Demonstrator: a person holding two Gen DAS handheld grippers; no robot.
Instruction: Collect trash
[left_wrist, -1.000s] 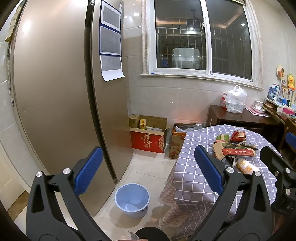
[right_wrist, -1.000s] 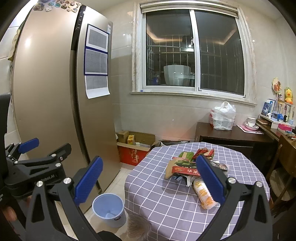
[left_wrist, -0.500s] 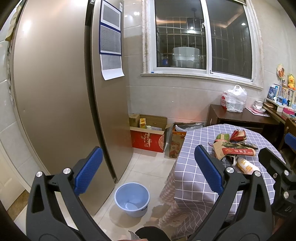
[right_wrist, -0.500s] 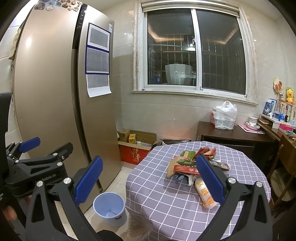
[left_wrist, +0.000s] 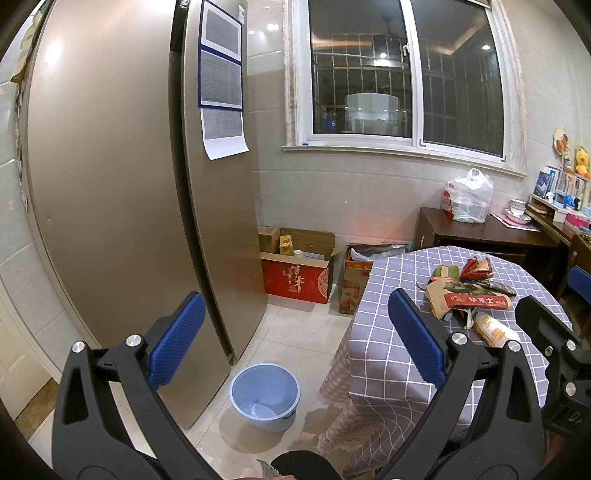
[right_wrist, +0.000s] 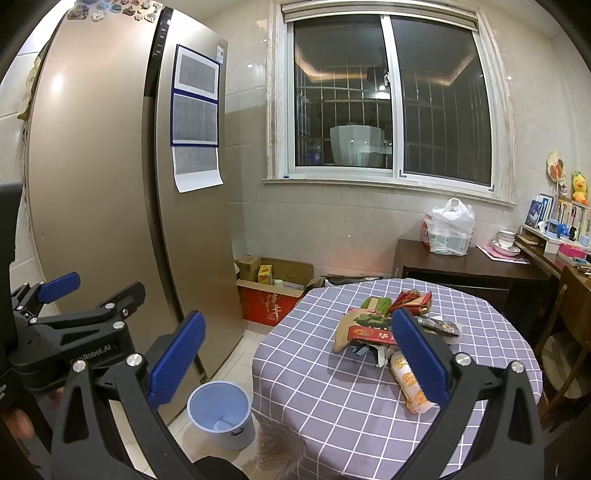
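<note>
Wrappers (right_wrist: 391, 332) all lie piled on my counter (right_wrist: 332, 398), blue bin (right_wrist: 221, 415) empty, both tools (left_wrist: 295, 343) (right_wrist: 299, 354) released, nothing collected yet.

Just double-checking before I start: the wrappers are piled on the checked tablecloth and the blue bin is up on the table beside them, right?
Not quite. The wrappers are on the checked tablecloth, but the blue bin stands on the floor beside the table, as the right wrist view shows.

In the right wrist view, the right tool's finger (right_wrist: 419, 356) covers part of the wrapper pile (right_wrist: 373, 326). The printing on the wrappers seems too small to read. The blue bin (right_wrist: 221, 413) is partly hidden behind the other finger.
</note>
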